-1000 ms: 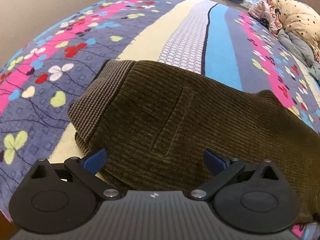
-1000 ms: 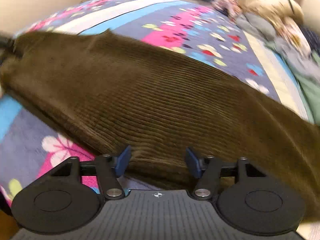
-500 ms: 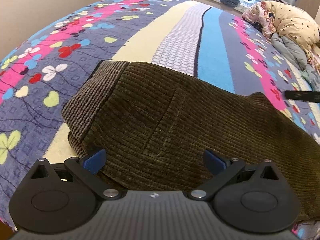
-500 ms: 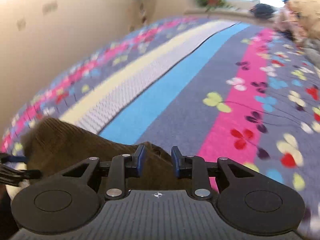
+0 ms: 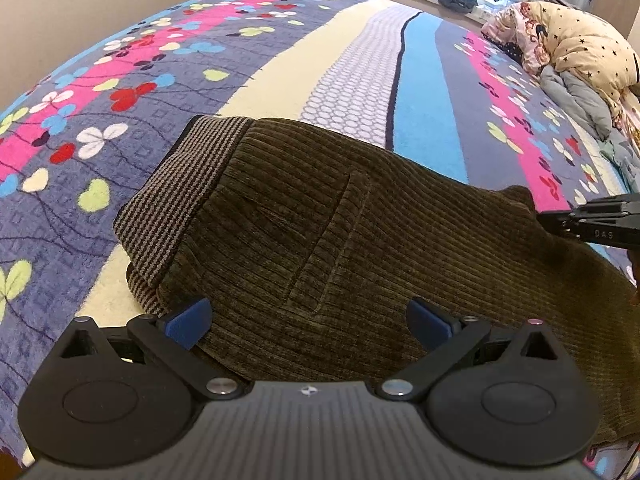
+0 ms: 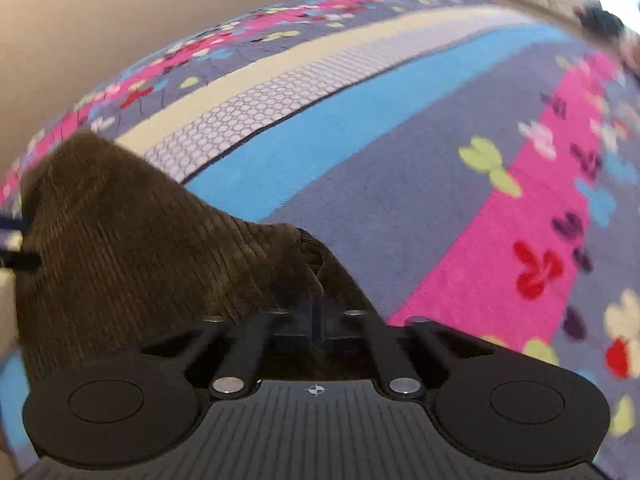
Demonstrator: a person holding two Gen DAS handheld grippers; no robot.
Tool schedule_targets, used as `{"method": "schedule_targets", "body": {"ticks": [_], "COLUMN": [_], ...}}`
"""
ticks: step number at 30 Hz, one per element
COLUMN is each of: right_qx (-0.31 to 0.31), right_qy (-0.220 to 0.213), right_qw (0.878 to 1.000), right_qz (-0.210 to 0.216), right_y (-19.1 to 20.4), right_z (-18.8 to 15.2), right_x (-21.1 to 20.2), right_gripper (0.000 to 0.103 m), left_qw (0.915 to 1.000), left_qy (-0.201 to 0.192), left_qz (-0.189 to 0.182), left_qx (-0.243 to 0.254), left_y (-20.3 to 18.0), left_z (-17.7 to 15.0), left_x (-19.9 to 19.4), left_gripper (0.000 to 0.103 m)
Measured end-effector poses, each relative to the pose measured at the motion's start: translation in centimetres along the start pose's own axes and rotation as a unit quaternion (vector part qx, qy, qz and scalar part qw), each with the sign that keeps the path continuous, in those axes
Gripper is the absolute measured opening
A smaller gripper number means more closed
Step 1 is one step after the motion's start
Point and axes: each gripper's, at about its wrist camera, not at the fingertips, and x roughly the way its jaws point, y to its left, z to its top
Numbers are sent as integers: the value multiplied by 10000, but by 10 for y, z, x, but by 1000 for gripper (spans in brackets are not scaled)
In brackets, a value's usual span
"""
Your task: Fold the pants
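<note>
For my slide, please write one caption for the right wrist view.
Right gripper shut on a fold of brown corduroy pants above a flowered striped bedspread.

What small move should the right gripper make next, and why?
Probably lift and carry the fabric across toward the waistband. The right gripper is shut on an edge of the pants, while the left gripper is open over them.
</note>
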Motion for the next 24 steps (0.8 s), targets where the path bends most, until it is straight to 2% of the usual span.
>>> {"method": "schedule_targets", "body": {"ticks": [2, 5, 10, 11, 12, 13, 14, 16, 19, 20, 24], "right_qx": [-109, 120, 147, 156, 271, 493, 748, 1211, 1477, 1533, 1926], "right_qy": [-173, -535, -279, -336, -462, -523, -617, -1129, -1333, -1310, -700], "right_qw": [9997, 9973, 9966, 9956, 9940, 9921, 9886, 9790, 9745, 9738, 9682], "right_qz": [-134, -483, -756, -859, -952, -1032, -1153, -1189, -1033, -1053, -1433], "right_y": [3, -5, 1, 5, 5, 4, 2, 3, 19, 26, 51], "right_z": [-1, 2, -6, -6, -6, -5, -5, -15, -47, -62, -147], "right_x": [-7, -16, 17, 18, 15, 11, 3, -29, -73, -84, -120], "right_gripper": [2, 1, 3, 9, 29, 42, 60, 62, 72, 73, 73], "left_qw": [10000, 10000, 10000, 9999, 9999, 9999, 9999, 9999, 9997, 9995, 9991], "left_qy": [7, 15, 26, 34, 40, 48, 56, 67, 91, 92, 82], "left_qz": [-9, -10, 49, 54, 48, 38, 26, 37, 140, 188, 304], "left_qx": [-4, -15, 59, 85, 105, 120, 128, 147, 203, 229, 285], "left_y": [1, 1, -1, -1, -1, -1, 0, -1, -4, -6, -16], "left_z": [0, 1, 1, 1, 1, 1, 1, 1, 1, 1, -1], "left_x": [1, 3, 5, 5, 5, 5, 5, 5, 4, 3, -3], "left_gripper": [103, 103, 103, 103, 103, 103, 103, 103, 103, 103, 103]}}
